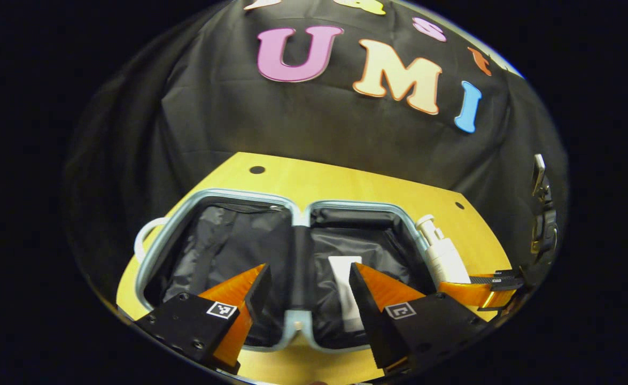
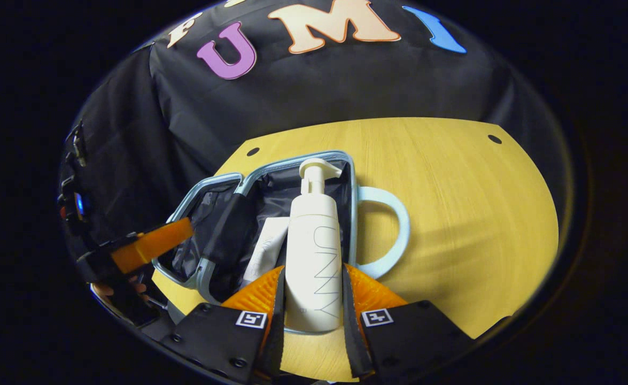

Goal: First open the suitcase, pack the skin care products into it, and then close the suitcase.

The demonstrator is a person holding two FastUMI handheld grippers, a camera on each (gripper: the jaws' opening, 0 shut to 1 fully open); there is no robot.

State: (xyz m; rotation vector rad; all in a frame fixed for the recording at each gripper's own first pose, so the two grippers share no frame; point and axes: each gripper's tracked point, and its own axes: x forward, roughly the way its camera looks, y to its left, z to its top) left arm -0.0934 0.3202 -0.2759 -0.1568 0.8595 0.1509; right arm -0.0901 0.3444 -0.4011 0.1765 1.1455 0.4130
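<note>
Left gripper view: left gripper (image 1: 309, 286) spread wide, gripping nothing, poised over the opened suitcase (image 1: 292, 216) on the yellow wooden table (image 1: 346, 179). White tube (image 1: 344, 283) lying in the right half, long axis running away from the fingers. Black cloth wall behind.

Right gripper view: right gripper (image 2: 314, 299) clamped on the white pump bottle (image 2: 314, 251), both fingers pressing its sides, pump head pointing away, above the case's right half beside the tube (image 2: 263, 254). Left gripper (image 2: 150, 240) off to the left.

Tube (image 2: 263, 256) in open suitcase (image 2: 228, 182), pump bottle (image 2: 314, 256) above
</note>
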